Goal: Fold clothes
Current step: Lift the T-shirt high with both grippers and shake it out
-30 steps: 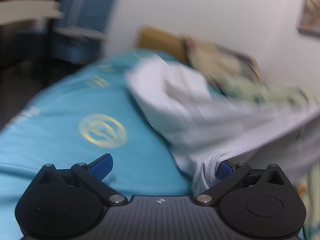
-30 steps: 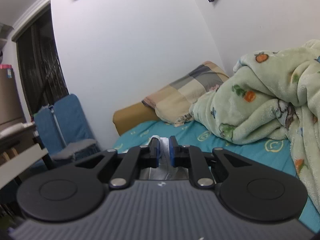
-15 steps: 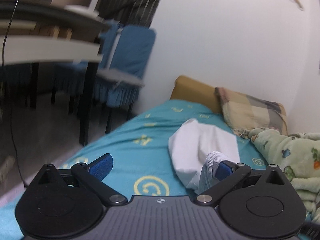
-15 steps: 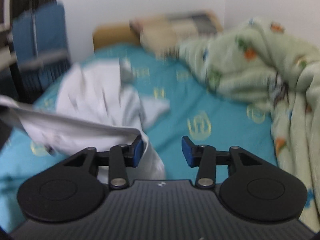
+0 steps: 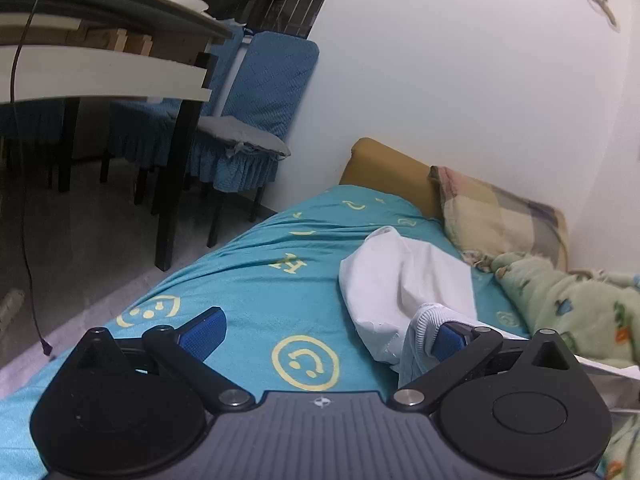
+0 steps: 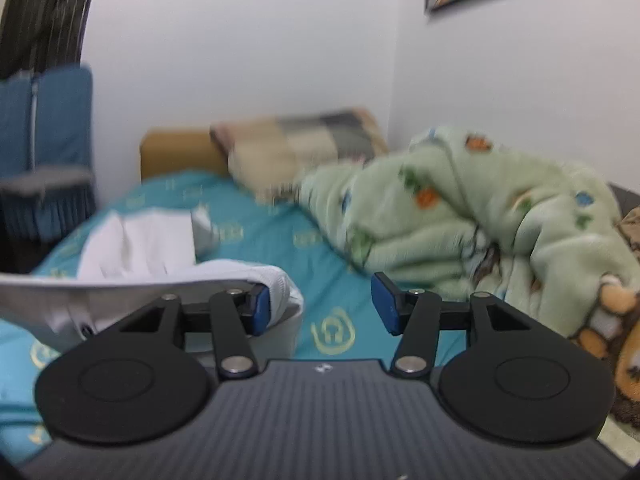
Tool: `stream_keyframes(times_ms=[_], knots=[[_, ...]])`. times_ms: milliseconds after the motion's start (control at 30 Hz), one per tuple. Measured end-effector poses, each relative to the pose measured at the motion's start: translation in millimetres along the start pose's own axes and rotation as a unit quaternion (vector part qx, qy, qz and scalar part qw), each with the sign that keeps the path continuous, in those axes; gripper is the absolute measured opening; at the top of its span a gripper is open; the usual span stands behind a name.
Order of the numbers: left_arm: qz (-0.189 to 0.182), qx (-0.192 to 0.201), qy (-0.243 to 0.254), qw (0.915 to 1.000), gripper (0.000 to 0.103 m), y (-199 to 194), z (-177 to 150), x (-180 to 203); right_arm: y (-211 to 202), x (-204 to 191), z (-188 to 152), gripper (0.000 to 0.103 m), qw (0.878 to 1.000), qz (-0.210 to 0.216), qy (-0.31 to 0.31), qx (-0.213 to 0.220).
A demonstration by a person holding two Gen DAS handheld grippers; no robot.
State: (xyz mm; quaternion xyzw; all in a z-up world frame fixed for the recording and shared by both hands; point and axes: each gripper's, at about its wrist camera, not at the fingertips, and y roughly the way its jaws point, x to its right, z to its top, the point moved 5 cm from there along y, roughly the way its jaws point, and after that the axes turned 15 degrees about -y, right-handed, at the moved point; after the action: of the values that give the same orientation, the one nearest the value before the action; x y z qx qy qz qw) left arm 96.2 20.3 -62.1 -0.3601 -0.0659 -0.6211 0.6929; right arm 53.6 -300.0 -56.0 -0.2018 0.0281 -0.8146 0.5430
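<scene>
1. Left wrist: left tongs [image 5: 328,338] spread wide, ribbed hem of the white garment [image 5: 404,280] draped on the right finger – not clamped. A second ago the view was blurred; now steady. Garment rumpled on the bed [image 5: 248,276].
2. Right wrist: right tongs [image 6: 320,306] were shut a second ago, now apart – cloth released, so re-grip likely. No readable writing.

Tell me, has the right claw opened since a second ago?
Yes. The right claw was shut then; now its pads stand wide apart, teal bedsheet showing between, white garment draped over one.
</scene>
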Motion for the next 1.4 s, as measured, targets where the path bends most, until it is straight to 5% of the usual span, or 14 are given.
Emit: stream_keyframes(times_ms=[167, 467, 767, 967, 1133, 1400], knots=[[-0.026, 0.047, 0.029, 0.9981, 0.103, -28, 38, 23, -41, 17, 51, 0.054, 0.996, -0.020, 0.004, 0.088], [-0.093, 0.165, 0.043, 0.9810, 0.103, -152, 187, 119, -131, 86, 211, 0.054, 0.978, 0.000, 0.061, 0.197], [-0.149, 0.284, 0.061, 0.9453, 0.103, -329, 291, 189, -248, 157, 328, 0.054, 0.963, 0.021, 0.076, 0.258], [-0.157, 0.317, 0.074, 0.9324, 0.103, -389, 323, 230, -298, 189, 375, 0.054, 0.956, 0.008, 0.057, 0.288], [-0.133, 0.293, 0.076, 0.9436, 0.103, -356, 342, 272, -249, 180, 392, 0.055, 0.968, -0.004, 0.020, 0.250], [-0.068, 0.217, 0.117, 0.9668, 0.103, -105, 308, 283, -47, 117, 339, 0.055, 0.992, 0.024, -0.007, 0.125]])
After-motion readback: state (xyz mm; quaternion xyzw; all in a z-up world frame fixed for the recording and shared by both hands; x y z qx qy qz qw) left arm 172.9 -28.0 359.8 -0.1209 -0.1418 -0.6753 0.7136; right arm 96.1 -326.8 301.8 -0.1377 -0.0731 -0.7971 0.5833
